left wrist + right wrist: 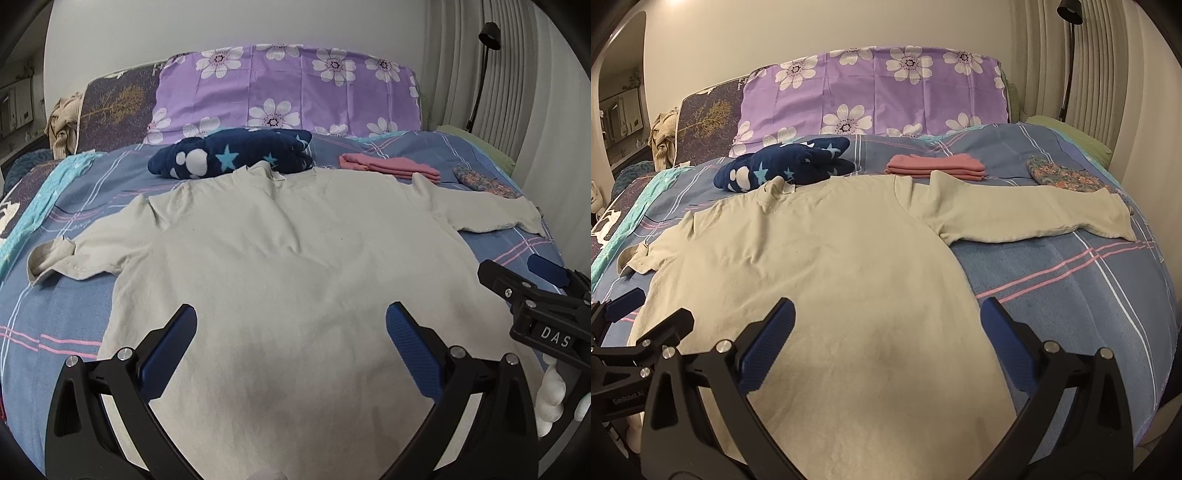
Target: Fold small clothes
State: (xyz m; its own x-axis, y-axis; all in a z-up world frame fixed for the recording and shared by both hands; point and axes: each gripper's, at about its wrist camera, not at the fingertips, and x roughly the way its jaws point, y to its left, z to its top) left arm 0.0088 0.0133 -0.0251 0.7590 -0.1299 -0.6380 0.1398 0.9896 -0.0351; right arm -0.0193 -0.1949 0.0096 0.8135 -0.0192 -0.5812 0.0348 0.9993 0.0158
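Item: cream T-shirt [280,258], laid flat and spread on the blue plaid bedcover [1071,291], collar toward the headboard end, both short sleeves extended to the sides.

Left gripper [291,325]: held above the shirt's lower body, jaws spread wide, nothing gripped.

Right gripper [886,321]: held above the shirt's lower right edge, jaws spread wide, nothing gripped; one finger is seen over the shirt, the other over bare bedcover.

Beyond the shirt's collar: navy star-patterned garment [232,155], loosely bundled, touching the collar edge.

Beyond the shirt's right shoulder: folded pink garment [934,167], stacked neatly.

Just beyond the shirt's right sleeve: small floral fabric piece [1060,177].

Further behind: purple flowered pillow [288,88], propped upright; black lamp [487,66] at the curtain.
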